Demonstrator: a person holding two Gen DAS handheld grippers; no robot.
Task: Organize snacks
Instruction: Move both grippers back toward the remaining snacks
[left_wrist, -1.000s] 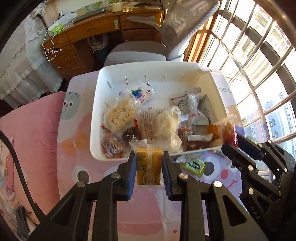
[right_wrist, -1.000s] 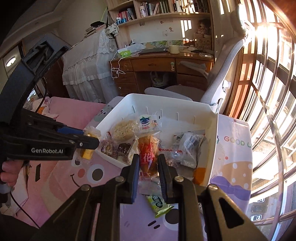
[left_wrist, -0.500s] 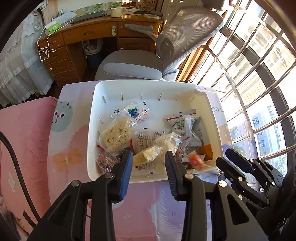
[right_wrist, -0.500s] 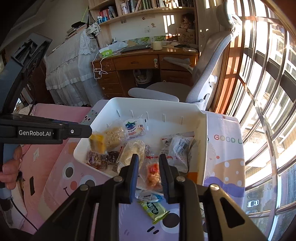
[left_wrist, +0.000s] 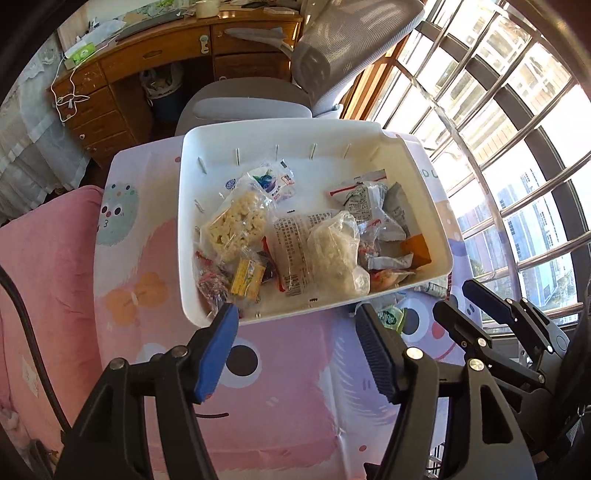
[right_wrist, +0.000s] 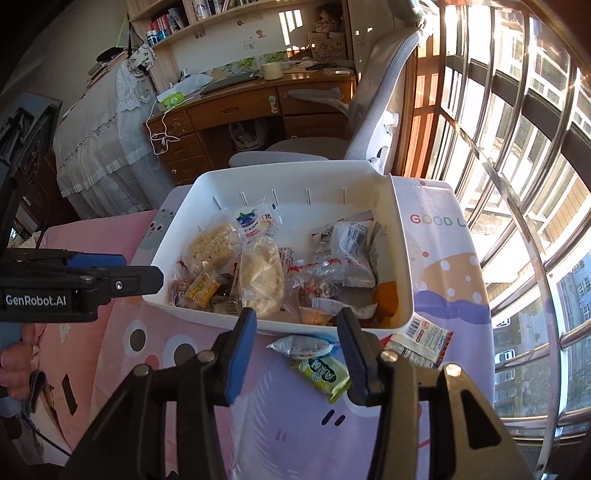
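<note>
A white bin (left_wrist: 280, 127) (right_wrist: 295, 166) full of wrapped snacks stands on the cartoon tablecloth. My left gripper (left_wrist: 295, 314) hovers over the bin's near wall. Its jaws are opening with nothing between them. A yellow packet (left_wrist: 248, 275) (right_wrist: 202, 286) lies in the bin's near left corner. My right gripper (right_wrist: 296, 317) is over the near wall further right, its jaws also opening and bare. An orange-red packet (right_wrist: 314, 315) (left_wrist: 388, 277) rests inside just beyond them. Outside the bin lie a green packet (right_wrist: 325, 373), a grey packet (right_wrist: 301, 345) and a red-and-white packet (right_wrist: 419, 339).
A grey office chair (left_wrist: 258, 99) and a wooden desk (right_wrist: 240, 107) stand behind the table. Barred windows (right_wrist: 517, 184) run along the right. A pink cushion (left_wrist: 44, 258) borders the table's left. A hand (right_wrist: 14, 365) holds the left gripper (right_wrist: 125, 267).
The left gripper let go of the yellow packet and the right let go of the orange-red packet; both now lie in the bin. Both pairs of jaws have spread apart.
</note>
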